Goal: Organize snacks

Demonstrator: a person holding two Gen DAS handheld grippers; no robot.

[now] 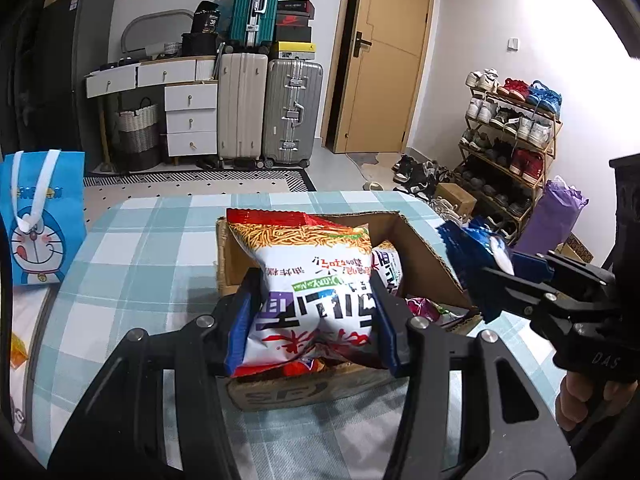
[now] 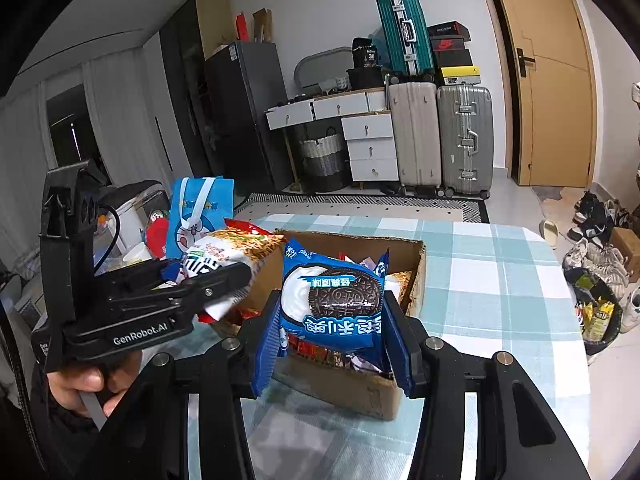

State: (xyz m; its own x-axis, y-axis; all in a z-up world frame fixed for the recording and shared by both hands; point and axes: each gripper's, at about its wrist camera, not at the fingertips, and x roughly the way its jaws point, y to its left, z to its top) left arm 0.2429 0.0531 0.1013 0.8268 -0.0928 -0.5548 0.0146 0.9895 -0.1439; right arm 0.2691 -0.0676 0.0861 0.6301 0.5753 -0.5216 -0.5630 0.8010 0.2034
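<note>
My left gripper (image 1: 316,312) is shut on a white and red noodle-snack bag (image 1: 308,276), held over the near side of an open cardboard box (image 1: 420,256) on the checked table. In the right wrist view that same bag (image 2: 224,256) sits in the left gripper (image 2: 240,276) at the box's left side. My right gripper (image 2: 332,320) is shut on a blue Oreo pack (image 2: 334,300), held above the cardboard box (image 2: 416,276). The Oreo pack (image 1: 476,248) shows at the box's right edge in the left wrist view, pinched by the right gripper (image 1: 492,276). Several other snack packets lie inside the box.
A blue cartoon gift bag (image 1: 38,216) stands at the table's left edge. A purple bag (image 1: 556,216) and a shoe rack (image 1: 512,144) are beyond the table on the right. Suitcases (image 1: 272,112) and drawers line the far wall. A bin (image 2: 596,320) holds wrappers.
</note>
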